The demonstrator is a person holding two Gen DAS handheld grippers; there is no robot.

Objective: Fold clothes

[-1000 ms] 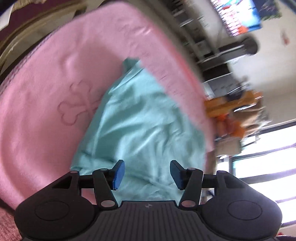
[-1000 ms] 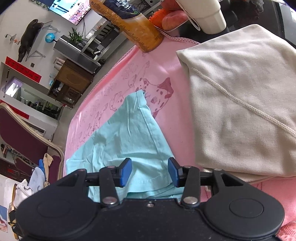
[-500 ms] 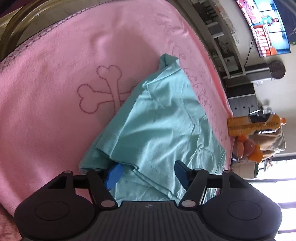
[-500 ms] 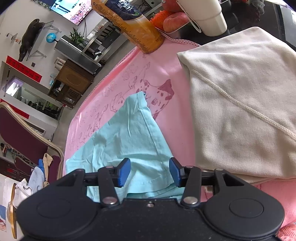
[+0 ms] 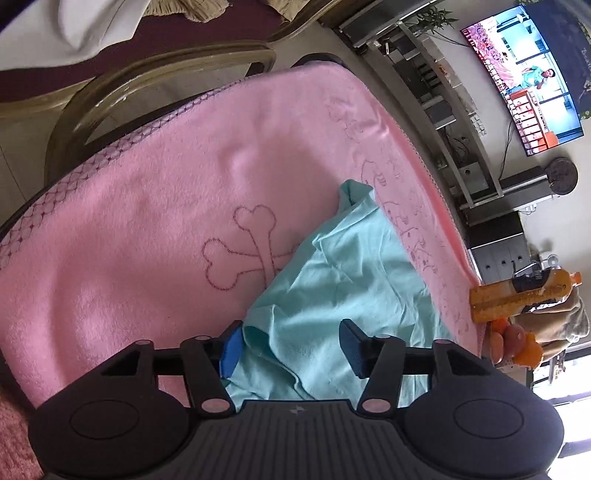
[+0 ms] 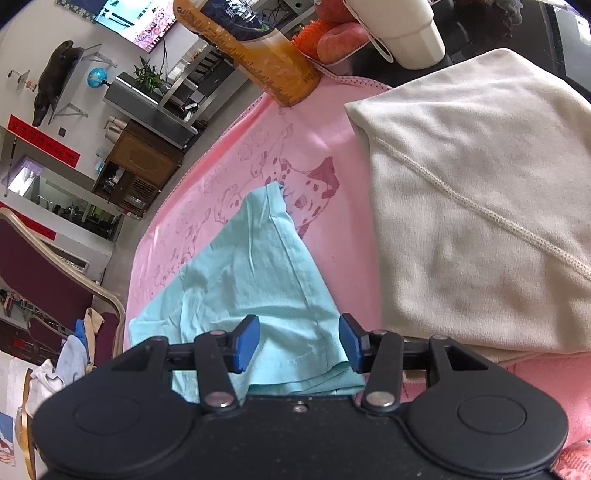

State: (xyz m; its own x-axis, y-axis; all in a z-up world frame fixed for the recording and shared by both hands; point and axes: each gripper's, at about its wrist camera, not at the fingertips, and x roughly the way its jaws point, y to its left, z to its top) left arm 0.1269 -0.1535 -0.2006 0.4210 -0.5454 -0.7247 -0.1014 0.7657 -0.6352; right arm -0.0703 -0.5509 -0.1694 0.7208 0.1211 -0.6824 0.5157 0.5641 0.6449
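A crumpled mint-green garment (image 5: pixel 343 291) lies on a pink blanket (image 5: pixel 147 229) printed with crossed bones and dogs. My left gripper (image 5: pixel 290 350) is open and sits low over the garment's near corner; cloth bunches between its blue fingers, and a fold touches the left pad (image 5: pixel 231 349). From the other side, the same garment (image 6: pixel 255 273) tapers to a point towards the dog print. My right gripper (image 6: pixel 299 341) is open over its near hem, and the cloth lies flat between the fingers. A folded cream garment (image 6: pixel 476 206) with a cord rests to the right.
An orange drink bottle (image 6: pixel 255 48), a white cup (image 6: pixel 402 33) and fruit (image 6: pixel 340 37) stand at the blanket's far edge. A chair (image 5: pixel 155 77) with a gilded frame stands beyond the blanket's left side, with clothes draped on it. A television (image 5: pixel 524 70) hangs on the wall.
My left gripper swung and drew back across the blanket, dropping onto the garment's near corner, where cloth now bunches between its fingers. The right gripper barely shifted and stayed open.
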